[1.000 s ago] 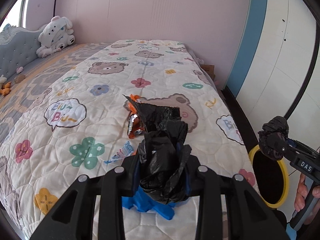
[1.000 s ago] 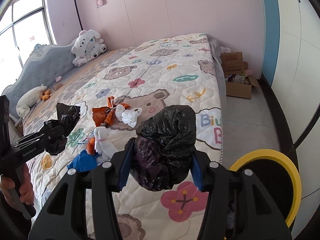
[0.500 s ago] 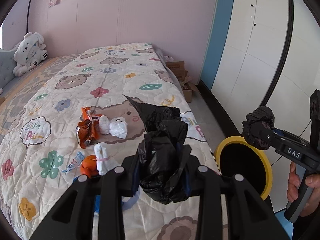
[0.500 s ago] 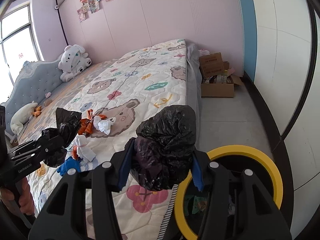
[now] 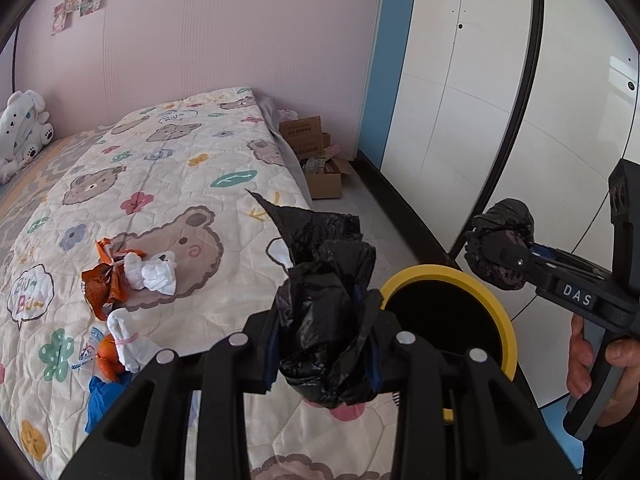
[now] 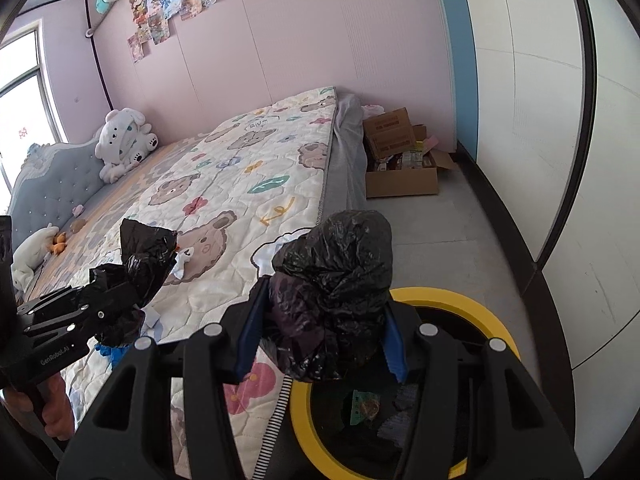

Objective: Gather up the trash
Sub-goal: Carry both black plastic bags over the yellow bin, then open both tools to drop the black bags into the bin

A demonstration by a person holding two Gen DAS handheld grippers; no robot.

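My left gripper (image 5: 325,346) is shut on a crumpled black plastic bag (image 5: 326,280), held over the bed's edge just left of a yellow-rimmed trash bin (image 5: 506,320). My right gripper (image 6: 320,340) is shut on a second black bag bundle (image 6: 336,280), above the near-left rim of the same bin (image 6: 460,300), which holds some trash. Each gripper also shows in the other's view: the right gripper (image 5: 496,256) and the left gripper (image 6: 116,300). On the bed (image 5: 168,184) lie orange wrappers (image 5: 106,280), white tissue wads (image 5: 154,274), a tied white wad (image 5: 124,338) and a blue scrap (image 5: 106,400).
A bear-print quilt covers the bed. Open cardboard boxes (image 6: 400,160) sit on the floor at the bed's far corner. A white wardrobe wall (image 5: 500,100) runs along the right. A white plush toy (image 6: 124,140) sits by the grey headboard. A hand (image 5: 612,364) holds the right gripper's handle.
Both grippers swung right from over the bed toward the yellow bin, keeping their black bags. The bin grew nearer and now lies just under the right gripper.
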